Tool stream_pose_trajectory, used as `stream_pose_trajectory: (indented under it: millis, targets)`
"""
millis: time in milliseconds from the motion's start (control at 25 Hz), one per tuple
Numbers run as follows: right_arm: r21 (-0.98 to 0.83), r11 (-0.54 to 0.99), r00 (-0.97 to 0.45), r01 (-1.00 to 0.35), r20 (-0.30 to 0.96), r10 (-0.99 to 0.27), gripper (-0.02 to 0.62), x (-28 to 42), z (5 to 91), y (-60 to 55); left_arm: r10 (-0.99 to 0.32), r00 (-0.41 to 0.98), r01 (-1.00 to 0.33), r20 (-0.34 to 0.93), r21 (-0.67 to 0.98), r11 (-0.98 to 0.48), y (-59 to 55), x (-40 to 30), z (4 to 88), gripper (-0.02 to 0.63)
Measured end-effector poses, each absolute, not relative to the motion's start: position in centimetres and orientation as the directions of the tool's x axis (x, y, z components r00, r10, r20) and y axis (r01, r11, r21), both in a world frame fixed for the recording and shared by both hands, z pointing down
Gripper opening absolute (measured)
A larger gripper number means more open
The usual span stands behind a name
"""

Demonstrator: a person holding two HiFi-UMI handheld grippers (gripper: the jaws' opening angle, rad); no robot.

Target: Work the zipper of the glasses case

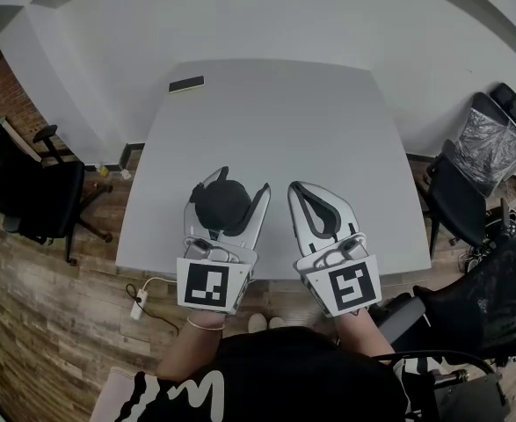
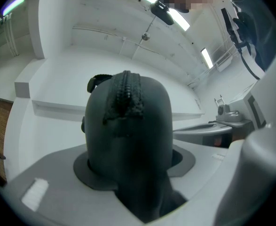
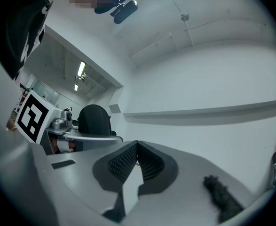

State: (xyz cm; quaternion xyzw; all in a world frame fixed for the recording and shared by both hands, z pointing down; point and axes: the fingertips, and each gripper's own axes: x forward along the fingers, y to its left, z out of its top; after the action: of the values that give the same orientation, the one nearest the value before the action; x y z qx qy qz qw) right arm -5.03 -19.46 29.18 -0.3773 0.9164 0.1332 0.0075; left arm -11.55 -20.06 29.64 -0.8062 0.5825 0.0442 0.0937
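Note:
A black, rounded glasses case point(image 1: 221, 204) sits between the jaws of my left gripper point(image 1: 240, 183), which is shut on it over the table's near edge. In the left gripper view the case point(image 2: 128, 135) stands on end and fills the gap, pressed by both pads. Its zipper point(image 2: 125, 92) runs over the top, with a small black tab point(image 2: 98, 81) at its upper left. My right gripper point(image 1: 296, 187) hangs just right of the left one, jaws shut with nothing in them. Its ribbed pads point(image 3: 123, 163) meet at the tip. The case point(image 3: 94, 119) also shows at the left of the right gripper view.
A white table point(image 1: 275, 130) lies ahead with a small black flat object point(image 1: 187, 84) at its far edge. Black office chairs stand at the left point(image 1: 29, 187) and the right point(image 1: 486, 148). A white power strip point(image 1: 139, 304) lies on the wooden floor.

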Motion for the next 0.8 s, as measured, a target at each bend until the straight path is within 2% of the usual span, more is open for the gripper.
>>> stream_pose_trajectory:
  millis: [800]
  targets:
    - [0.263,0.672,-0.717,-0.692,-0.148,-0.681,0.005,-5.0,28.5,-19.2,-0.922,0.343,-0.939,-0.177,-0.087,-0.333,-20.1,-10.4,29.4,0.264]
